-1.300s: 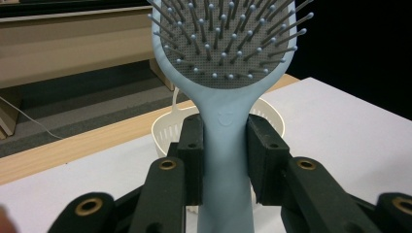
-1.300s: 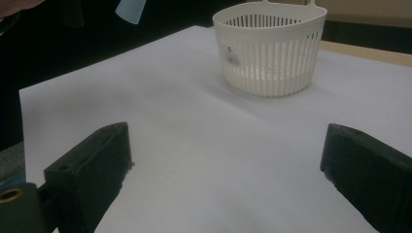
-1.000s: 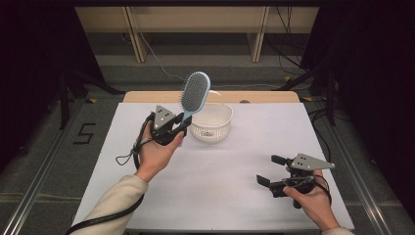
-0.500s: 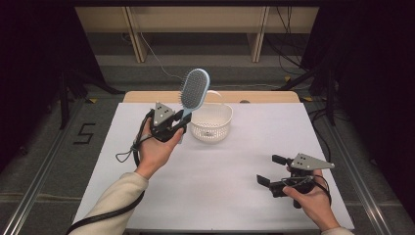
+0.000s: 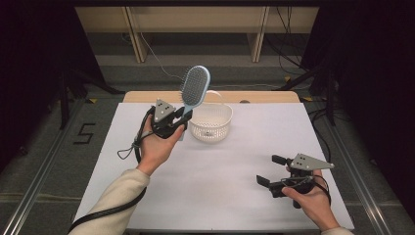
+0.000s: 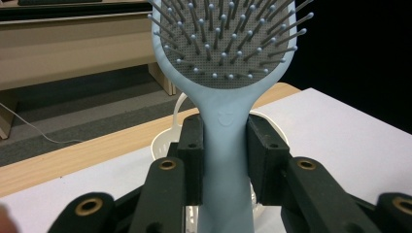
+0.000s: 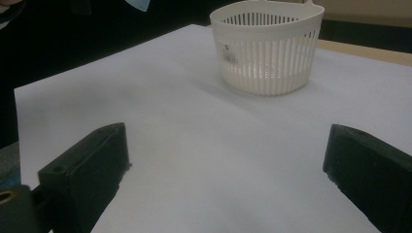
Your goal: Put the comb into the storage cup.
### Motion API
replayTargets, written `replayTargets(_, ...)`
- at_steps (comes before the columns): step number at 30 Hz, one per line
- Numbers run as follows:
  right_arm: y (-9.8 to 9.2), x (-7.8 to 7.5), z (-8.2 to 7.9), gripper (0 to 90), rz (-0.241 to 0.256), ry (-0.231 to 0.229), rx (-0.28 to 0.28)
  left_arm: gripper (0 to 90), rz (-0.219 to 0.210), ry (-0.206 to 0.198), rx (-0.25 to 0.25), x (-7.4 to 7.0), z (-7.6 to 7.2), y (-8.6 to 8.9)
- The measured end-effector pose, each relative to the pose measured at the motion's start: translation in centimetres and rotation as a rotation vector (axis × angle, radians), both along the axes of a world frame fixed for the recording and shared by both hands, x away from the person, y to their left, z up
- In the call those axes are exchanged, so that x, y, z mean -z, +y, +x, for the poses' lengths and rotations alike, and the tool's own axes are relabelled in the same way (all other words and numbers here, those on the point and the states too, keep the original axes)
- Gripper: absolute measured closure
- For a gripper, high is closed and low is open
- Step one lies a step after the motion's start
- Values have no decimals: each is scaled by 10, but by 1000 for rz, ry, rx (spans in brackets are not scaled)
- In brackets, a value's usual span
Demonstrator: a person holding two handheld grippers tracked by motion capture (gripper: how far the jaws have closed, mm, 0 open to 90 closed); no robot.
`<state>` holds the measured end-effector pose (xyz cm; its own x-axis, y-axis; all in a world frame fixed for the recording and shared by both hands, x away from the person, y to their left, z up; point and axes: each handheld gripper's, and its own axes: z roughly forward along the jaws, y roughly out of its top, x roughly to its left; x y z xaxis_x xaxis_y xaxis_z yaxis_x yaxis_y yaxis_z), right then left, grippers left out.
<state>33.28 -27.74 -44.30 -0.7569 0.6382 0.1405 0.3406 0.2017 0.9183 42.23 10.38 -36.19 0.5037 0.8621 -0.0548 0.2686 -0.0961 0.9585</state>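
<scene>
Showing smiley emboss on hairbrush (image 6: 224,121) handle.

Person wearing a cream sleeve (image 5: 120,188), gripping black grippers.
Grey three-cornered plates are topping each; brass-ringed screw holes are showing; a black cable (image 5: 128,151) is trailing.

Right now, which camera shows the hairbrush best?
The left gripper view: the hairbrush is close up, its bristles clear, its handle pinched between the left gripper's jaws. The high view shows the whole brush, small, raised beside the basket. The right gripper view catches just a pale blue corner at its top edge, probably the brush.
</scene>
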Motion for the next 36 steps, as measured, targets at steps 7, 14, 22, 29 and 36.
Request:
replayTargets(7, 0, 0, 0, 34, -1, 1, 0, 697, -5, -4, 2, -1, 2, -2)
replayTargets(14, 0, 0, 0, 34, 0, 0, -1, 697, -10, -6, 4, -2, 4, -5)
replayTargets(22, -1, -1, 0, 34, 3, -1, 2, 696, -12, -8, 3, -3, 7, -6)
replayTargets(29, -1, -1, 0, 34, 6, -2, 2, 697, -22, -11, 7, -5, 9, -9)
replayTargets(36, 0, 0, 0, 34, 7, 3, 2, 697, -28, -12, 19, -6, 12, -15)
